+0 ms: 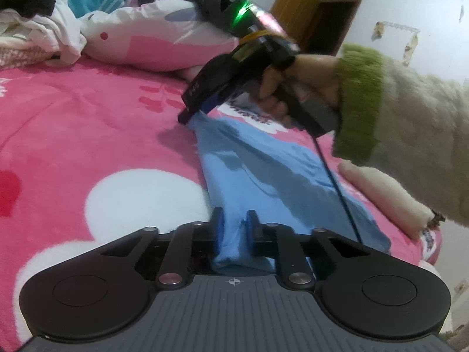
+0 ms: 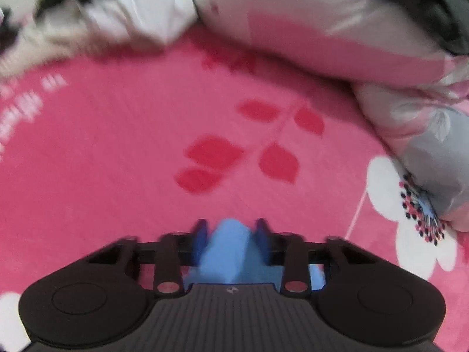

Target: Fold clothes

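Note:
A light blue garment (image 1: 263, 170) lies stretched across the pink flowered bed cover (image 1: 88, 123). My left gripper (image 1: 234, 220) is shut on its near edge, with cloth bunched between the fingers. At the far end, my right gripper (image 1: 193, 114) pinches the other edge, held by a hand (image 1: 296, 85) in a cream sleeve with a green cuff. In the right wrist view the right gripper (image 2: 231, 231) is shut on a blue fold (image 2: 225, 249) above the pink cover (image 2: 146, 146). That view is blurred.
A pink and white pillow (image 1: 152, 35) lies behind the garment, with a heap of white, black and blue clothes (image 1: 38, 17) at the back left. A wooden cabinet (image 1: 316, 14) stands by the wall. A cream roll (image 1: 384, 196) lies at the bed's right edge.

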A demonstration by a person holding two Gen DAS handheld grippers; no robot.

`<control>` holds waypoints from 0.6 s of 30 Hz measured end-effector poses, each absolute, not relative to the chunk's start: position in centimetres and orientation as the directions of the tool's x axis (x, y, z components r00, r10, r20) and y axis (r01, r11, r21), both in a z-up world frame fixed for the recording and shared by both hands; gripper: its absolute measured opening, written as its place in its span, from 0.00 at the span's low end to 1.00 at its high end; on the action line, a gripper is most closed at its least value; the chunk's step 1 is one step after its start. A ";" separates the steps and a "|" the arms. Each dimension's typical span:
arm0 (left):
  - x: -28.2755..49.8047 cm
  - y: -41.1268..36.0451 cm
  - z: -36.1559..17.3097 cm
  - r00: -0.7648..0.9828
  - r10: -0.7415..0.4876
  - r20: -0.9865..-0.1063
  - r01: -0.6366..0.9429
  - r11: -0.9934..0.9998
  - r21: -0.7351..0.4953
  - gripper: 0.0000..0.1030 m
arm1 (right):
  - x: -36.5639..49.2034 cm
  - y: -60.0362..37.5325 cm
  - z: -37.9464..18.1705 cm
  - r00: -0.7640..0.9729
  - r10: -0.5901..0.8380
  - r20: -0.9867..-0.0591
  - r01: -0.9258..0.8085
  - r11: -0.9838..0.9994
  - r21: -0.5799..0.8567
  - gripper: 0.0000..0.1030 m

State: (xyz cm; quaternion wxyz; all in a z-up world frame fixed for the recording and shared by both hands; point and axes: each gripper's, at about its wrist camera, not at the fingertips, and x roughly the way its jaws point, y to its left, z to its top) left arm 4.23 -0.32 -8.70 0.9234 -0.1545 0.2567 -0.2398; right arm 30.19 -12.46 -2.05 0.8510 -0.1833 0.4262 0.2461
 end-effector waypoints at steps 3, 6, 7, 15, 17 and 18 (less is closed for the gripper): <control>3.9 0.1 -9.0 0.752 -0.541 -0.375 0.377 0.821 -0.428 0.07 | 30.7 -11.8 -2.5 0.521 0.193 -0.831 -0.546 0.824 -0.151 0.06; 4.0 0.5 -9.2 0.744 -0.556 -0.371 0.383 0.810 -0.445 0.06 | 29.2 -11.9 -1.4 0.595 0.228 -0.771 -0.512 0.847 -0.145 0.06; 4.0 0.6 -9.2 0.742 -0.558 -0.371 0.383 0.807 -0.449 0.06 | 29.0 -11.9 -1.6 0.608 0.235 -0.758 -0.504 0.852 -0.141 0.06; 3.8 1.0 -9.5 0.732 -0.575 -0.366 0.385 0.792 -0.474 0.06 | 30.7 -12.3 -5.1 0.664 0.359 -0.656 -0.477 0.879 -0.001 0.07; 3.8 1.1 -9.6 0.731 -0.577 -0.364 0.385 0.789 -0.479 0.06 | 31.0 -13.7 -3.6 0.689 0.402 -0.603 -0.449 0.890 0.081 0.08; 3.8 1.2 -9.6 0.730 -0.579 -0.363 0.384 0.787 -0.483 0.06 | 31.0 -14.6 -2.6 0.705 0.418 -0.573 -0.434 0.893 0.118 0.08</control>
